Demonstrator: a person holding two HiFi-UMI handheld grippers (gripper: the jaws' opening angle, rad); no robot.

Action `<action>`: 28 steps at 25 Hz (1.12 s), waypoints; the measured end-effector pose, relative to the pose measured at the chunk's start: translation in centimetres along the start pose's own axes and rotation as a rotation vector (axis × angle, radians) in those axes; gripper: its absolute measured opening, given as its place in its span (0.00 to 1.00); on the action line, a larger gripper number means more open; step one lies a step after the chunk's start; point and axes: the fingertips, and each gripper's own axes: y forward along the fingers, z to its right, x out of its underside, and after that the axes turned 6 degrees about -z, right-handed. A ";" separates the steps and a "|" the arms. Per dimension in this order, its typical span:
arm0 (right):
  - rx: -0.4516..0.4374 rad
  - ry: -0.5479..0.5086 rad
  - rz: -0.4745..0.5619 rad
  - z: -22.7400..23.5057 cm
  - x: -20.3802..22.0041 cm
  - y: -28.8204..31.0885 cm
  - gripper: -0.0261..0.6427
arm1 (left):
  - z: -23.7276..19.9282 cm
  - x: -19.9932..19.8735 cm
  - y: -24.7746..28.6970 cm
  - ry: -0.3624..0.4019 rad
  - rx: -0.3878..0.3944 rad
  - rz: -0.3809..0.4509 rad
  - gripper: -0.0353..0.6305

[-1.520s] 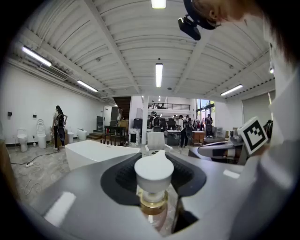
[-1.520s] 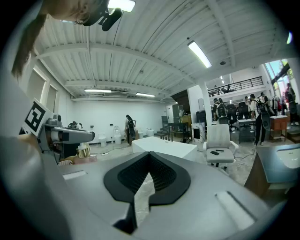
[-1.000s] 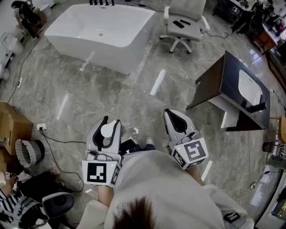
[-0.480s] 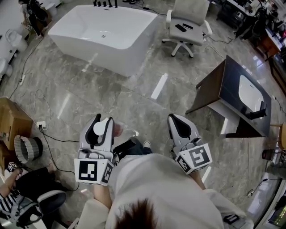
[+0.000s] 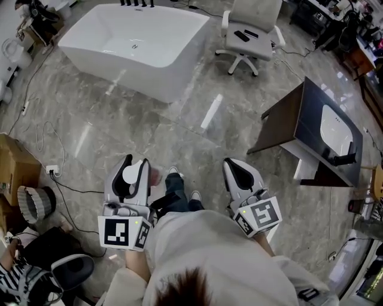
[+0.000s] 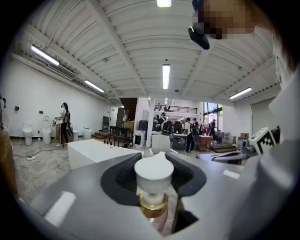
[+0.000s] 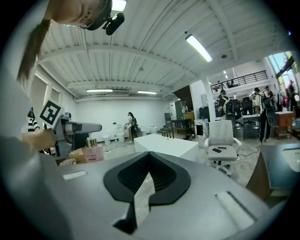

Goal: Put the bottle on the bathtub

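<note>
Left gripper (image 5: pixel 134 164) first: it is held out low in front of the person, close to level, with its jaws closed on the bottle (image 6: pixel 153 171). The white cap stands upright right between the two dark pads. A gold collar sits just under it and the pinkish body drops below the jaws. So the bottle is up in that gripper's grasp, clear of the floor (image 5: pixel 119 131). Off to this gripper's left, a cardboard box (image 5: pixel 15 170) sits on the grey marble. Straight ahead, and well apart from gripper and bottle alike, stands the white bathtub (image 5: pixel 179 66), with black taps (image 5: pixel 135 3) on its far rim.

Between the two grippers, the person's shoes (image 5: pixel 173 172) show on the marble.

Over to the right gripper (image 5: pixel 234 164): it sits about level with the left one, on the other side of the person's body. Its jaws are brought together tip to tip, with only a thin slit behind the tips, and nothing is in them. Seen from this gripper, the bottle is away to its left in the other gripper, and the bathtub lies ahead and a little left. Ahead and to its right is a white office chair (image 5: pixel 248 36) with small dark items on the seat. Nearer on its right stands a dark cabinet (image 5: pixel 312 104) with a white basin (image 5: pixel 335 122) set in the top.
</note>
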 end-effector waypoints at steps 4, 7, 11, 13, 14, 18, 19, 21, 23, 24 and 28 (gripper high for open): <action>0.015 0.008 -0.002 0.4 -1.2 3.4 0.04 | -1.5 -0.7 2.6 0.006 0.040 -0.010 0.35; 0.033 0.010 0.005 0.6 -2.6 6.2 0.04 | -3.2 -1.4 4.4 0.005 0.068 -0.013 0.35; 0.063 0.007 0.012 0.4 -4.0 9.3 0.04 | -5.7 -2.2 6.5 0.010 0.095 -0.011 0.35; 0.077 0.011 0.015 0.4 -4.4 10.5 0.04 | -6.9 -2.4 7.3 0.017 0.107 -0.011 0.35; 0.084 0.013 0.016 0.3 -4.6 11.0 0.04 | -7.4 -2.5 7.6 0.022 0.113 -0.011 0.35; 0.117 0.020 0.012 -0.2 -4.7 12.8 0.04 | -9.8 -2.8 8.6 0.043 0.133 -0.011 0.35; 0.125 0.022 0.010 -0.3 -4.7 13.2 0.04 | -10.3 -2.9 8.7 0.048 0.135 -0.009 0.35; 0.139 0.025 0.005 -0.5 -4.8 13.8 0.04 | -11.4 -3.1 9.0 0.051 0.136 -0.008 0.35; 0.148 0.029 -0.002 -0.8 -4.6 14.1 0.04 | -12.2 -3.1 9.2 0.045 0.137 -0.011 0.35; 0.153 0.028 -0.006 -0.9 -4.6 14.3 0.04 | -12.6 -3.1 9.3 0.043 0.137 -0.013 0.35; 0.162 0.016 -0.022 -0.9 -4.7 14.8 0.04 | -13.3 -2.8 9.4 0.029 0.136 -0.018 0.35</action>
